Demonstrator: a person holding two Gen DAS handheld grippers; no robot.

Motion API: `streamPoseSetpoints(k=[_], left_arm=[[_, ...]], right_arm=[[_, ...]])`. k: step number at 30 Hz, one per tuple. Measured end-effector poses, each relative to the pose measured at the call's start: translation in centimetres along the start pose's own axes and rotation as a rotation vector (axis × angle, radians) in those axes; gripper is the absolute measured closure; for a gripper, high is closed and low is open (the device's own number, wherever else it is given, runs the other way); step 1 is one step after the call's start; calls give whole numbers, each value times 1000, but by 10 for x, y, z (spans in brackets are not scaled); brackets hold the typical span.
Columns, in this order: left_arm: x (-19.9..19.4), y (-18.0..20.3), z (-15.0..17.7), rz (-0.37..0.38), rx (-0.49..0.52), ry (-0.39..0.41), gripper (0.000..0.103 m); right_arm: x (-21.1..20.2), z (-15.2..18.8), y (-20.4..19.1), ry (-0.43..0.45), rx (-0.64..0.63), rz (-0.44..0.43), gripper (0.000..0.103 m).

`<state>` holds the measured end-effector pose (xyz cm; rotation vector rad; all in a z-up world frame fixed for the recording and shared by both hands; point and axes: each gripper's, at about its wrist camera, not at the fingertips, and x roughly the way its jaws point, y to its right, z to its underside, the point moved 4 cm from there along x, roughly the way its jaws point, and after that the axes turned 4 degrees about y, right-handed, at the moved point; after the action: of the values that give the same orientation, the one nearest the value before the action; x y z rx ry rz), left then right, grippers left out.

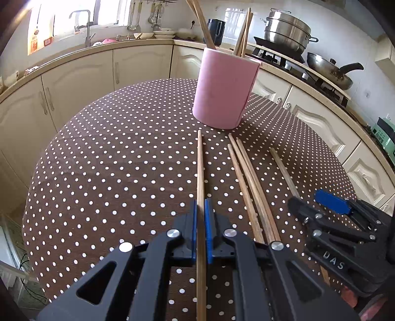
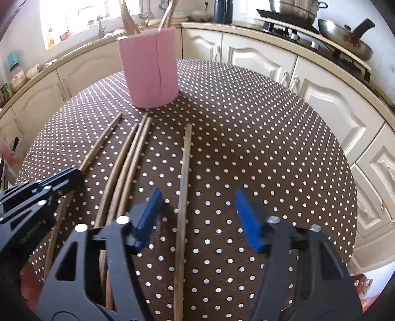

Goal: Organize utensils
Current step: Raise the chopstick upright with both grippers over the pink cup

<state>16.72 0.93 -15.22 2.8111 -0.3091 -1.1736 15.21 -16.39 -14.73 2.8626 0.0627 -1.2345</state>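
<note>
The round table [image 1: 103,153] wears a brown cloth dotted with white, and it fills most of what lies ahead of both grippers. The left gripper [image 1: 200,210] has its blue-padded jaws pressed together on a long, pale wooden chopstick [image 1: 200,170], which runs straight out from between them toward the pink cylindrical holder [image 1: 223,89] standing upright beyond its tip; several more chopsticks already lean inside that holder. Just to the right of the left jaws three darker wooden chopsticks [image 1: 249,182] lie bundled side by side on the cloth, and farther right a lone thin chopstick [image 1: 284,170] lies near the right gripper [image 2: 197,210]. No earlier picture shows how that gripper's jaws moved, but here they stand spread, with the lone chopstick lying on the cloth between them and neither blue pad touching it. To the left of those spread jaws lie the bundled three and, past them, the pinched one. Beyond the table the room is a kitchen: cream cabinet doors [image 1: 81,81] with curved panels run around under a pale counter, a tall tap [image 1: 85,23] rises at a bright window ahead and to the left, and ahead to the right a stacked steel steamer pot [image 1: 287,30] and a worn wok with a black handle [image 1: 330,70] sit on a gas stove.
</note>
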Motion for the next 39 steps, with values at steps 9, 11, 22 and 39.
streamPoseSetpoints(k=[9,11,22,39], left_arm=[[2,0,-1,-12,-3,3,96],[1,-1,1,-14,-2,4,96],[-20,-10,-11,-54,-9,76,96],[-93,-8,-88,142,-41,320,96]], right_arm=[[-3,1,8,22,62,-45,97],[-8,-2,11,44,76,-50,97],[-56,-27,33,176,125,-63,97],[-129,-106,36,459,97,-98,97]])
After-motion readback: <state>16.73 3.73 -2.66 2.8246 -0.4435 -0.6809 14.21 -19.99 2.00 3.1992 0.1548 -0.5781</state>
